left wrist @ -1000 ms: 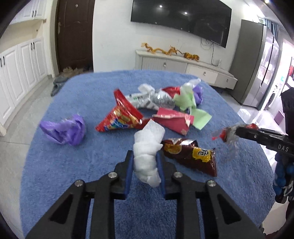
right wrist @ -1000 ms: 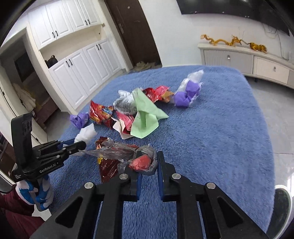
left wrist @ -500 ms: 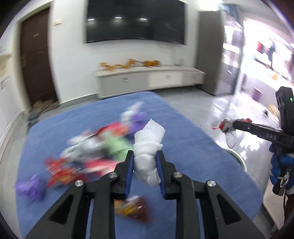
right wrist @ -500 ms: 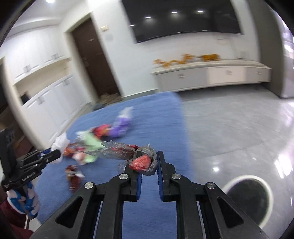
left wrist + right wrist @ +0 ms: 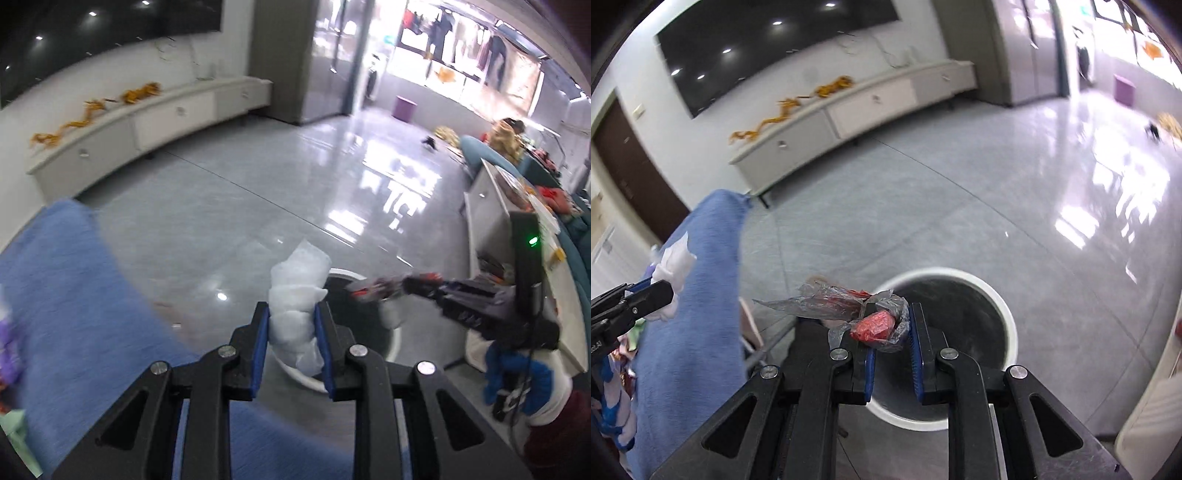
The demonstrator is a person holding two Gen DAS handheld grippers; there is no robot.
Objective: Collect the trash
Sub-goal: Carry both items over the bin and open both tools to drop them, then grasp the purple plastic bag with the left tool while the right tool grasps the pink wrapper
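The round bin (image 5: 1004,314) stands on the tiled floor (image 5: 923,206) just right of the cloth-covered table (image 5: 701,280), with the long low cabinet (image 5: 849,110) against the wall behind.

Home, living rm, as seen from my wrist cams. Lg wall-mtd TV (image 5: 768,48) on white wall; long low white media cabinet (image 5: 849,114) w/ drawers below it, gold dragon ornament (image 5: 790,107) on top. Glossy grey tile floor (image 5: 960,206). Dark wood door (image 5: 624,173) at left. Tall grey fridge (image 5: 295,55). Laundry hanging (image 5: 461,33) in bright balcony area. Blue fuzzy cloth (image 5: 694,314) over bench.
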